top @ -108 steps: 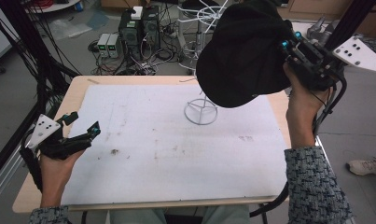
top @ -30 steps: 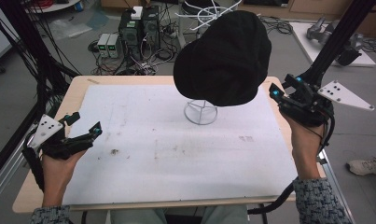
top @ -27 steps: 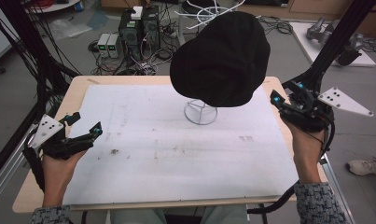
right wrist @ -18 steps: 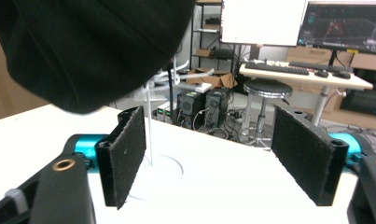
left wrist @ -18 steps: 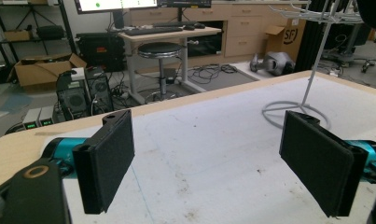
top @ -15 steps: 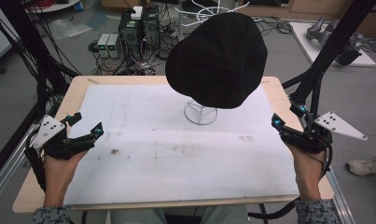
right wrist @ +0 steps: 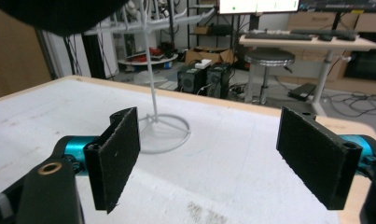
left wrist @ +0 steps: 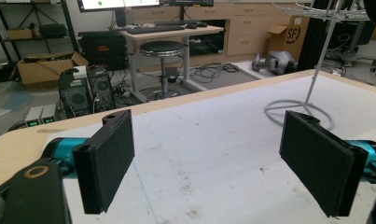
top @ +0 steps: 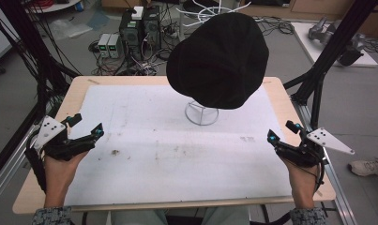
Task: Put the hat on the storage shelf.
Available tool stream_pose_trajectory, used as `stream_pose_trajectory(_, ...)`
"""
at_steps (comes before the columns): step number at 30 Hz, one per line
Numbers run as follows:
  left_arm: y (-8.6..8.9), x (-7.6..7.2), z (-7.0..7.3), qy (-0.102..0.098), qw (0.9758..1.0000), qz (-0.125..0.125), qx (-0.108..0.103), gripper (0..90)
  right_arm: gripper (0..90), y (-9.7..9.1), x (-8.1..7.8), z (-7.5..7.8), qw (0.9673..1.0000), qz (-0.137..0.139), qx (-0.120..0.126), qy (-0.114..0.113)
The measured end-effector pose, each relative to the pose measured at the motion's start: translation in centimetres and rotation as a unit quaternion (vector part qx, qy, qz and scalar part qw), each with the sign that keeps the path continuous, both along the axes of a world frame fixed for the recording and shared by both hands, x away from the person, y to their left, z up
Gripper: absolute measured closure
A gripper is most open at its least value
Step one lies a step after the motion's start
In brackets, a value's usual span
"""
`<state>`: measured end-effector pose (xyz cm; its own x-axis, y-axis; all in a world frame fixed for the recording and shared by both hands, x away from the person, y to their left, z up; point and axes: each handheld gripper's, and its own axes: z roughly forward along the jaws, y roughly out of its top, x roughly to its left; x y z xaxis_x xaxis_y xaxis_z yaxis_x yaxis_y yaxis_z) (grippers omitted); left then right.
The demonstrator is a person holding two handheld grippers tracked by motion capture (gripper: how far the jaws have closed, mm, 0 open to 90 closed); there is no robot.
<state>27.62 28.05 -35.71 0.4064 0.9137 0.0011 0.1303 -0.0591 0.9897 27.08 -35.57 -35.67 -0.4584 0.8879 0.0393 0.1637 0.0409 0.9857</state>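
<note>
A black hat (top: 219, 58) hangs on top of a white wire stand (top: 201, 113) at the back middle of the table. My right gripper (top: 280, 131) is low over the table's right edge, well apart from the hat. Its jaws have just been opening and nothing is between them. In the right gripper view the gripper (right wrist: 223, 158) faces the stand's ring base (right wrist: 162, 130), with the hat's rim (right wrist: 59, 14) at top left. My left gripper (top: 89, 123) rests at the left edge, open and empty. In its own view the left gripper (left wrist: 209, 158) sees the stand's base (left wrist: 297, 112) to the right.
A white mat (top: 177, 154) covers most of the wooden table (top: 74, 98). Black frame posts (top: 336, 51) rise beside the table on both sides. Computer boxes (top: 139, 23) and cables lie on the floor behind. A desk and stool (right wrist: 265, 58) stand farther back.
The right gripper let go of the hat, which now hangs on the stand, and sank toward the near right edge with its jaws spreading. The left gripper stayed put.
</note>
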Motion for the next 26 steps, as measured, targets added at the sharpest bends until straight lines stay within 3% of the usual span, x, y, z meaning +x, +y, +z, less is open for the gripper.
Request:
stream_pose_trajectory(13,0.1,0.0,-0.1,0.000,1.0000,0.000,0.001,18.2,12.4,0.8,0.2,-2.1,0.9995,-0.003,-0.007,0.032)
stream_pose_trajectory(26,0.0,0.1,-0.2,0.003,1.0000,0.001,0.000,18.2,11.7,1.1,0.4,-2.5,0.9992,-0.003,-0.018,0.036)
